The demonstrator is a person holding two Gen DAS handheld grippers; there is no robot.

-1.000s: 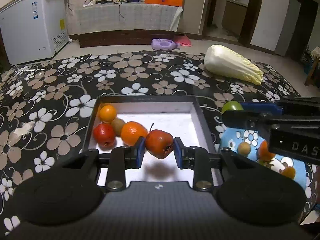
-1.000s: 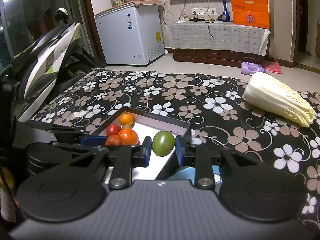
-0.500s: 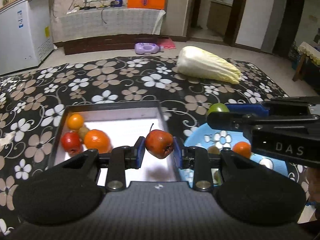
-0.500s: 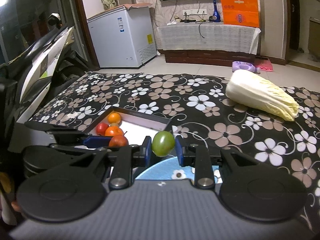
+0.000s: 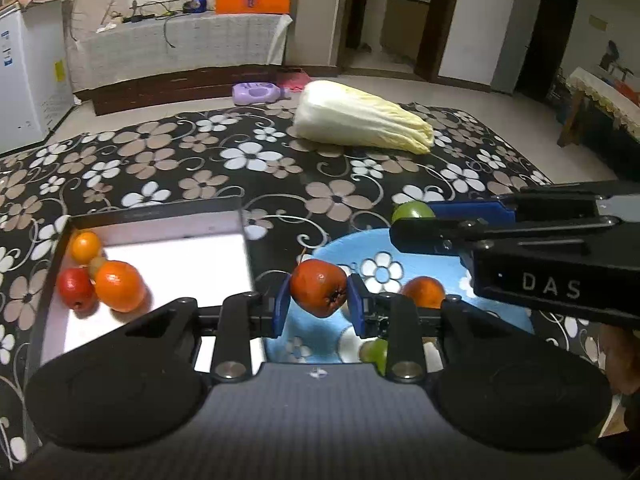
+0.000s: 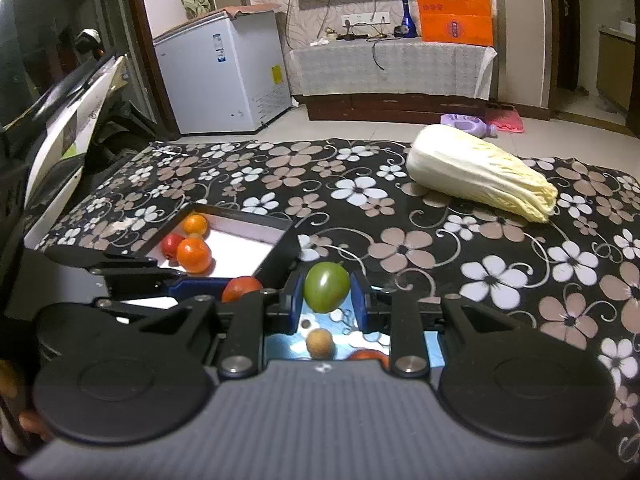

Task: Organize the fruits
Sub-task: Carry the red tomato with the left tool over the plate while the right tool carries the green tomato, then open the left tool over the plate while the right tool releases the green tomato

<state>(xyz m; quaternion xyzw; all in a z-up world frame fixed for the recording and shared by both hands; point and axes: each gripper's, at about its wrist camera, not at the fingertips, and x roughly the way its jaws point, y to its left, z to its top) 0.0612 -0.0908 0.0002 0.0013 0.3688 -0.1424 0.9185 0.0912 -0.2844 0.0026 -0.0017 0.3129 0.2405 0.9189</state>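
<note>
My left gripper (image 5: 319, 294) is shut on a red fruit (image 5: 318, 287) and holds it above the left edge of a blue flowered plate (image 5: 452, 270). My right gripper (image 6: 327, 293) is shut on a green fruit (image 6: 326, 286), also seen in the left wrist view (image 5: 412, 211), above the plate's far side (image 6: 288, 342). The plate holds an orange (image 5: 423, 291), a green fruit (image 5: 377, 351) and a small tan fruit (image 6: 319, 342). A black box with a white floor (image 5: 180, 256) on the left holds several fruits, among them an orange (image 5: 119, 286) and a red fruit (image 5: 74, 287).
A napa cabbage (image 5: 362, 122) lies at the far side of the flowered black cloth (image 5: 200, 164). A white freezer (image 6: 224, 80) and a cloth-covered cabinet (image 6: 392, 68) stand beyond. A scooter (image 6: 68, 128) stands at the left.
Both grippers have moved right with their fruits. The left one has left the box and now hangs over the plate's edge. The right one is farther over the plate.
</note>
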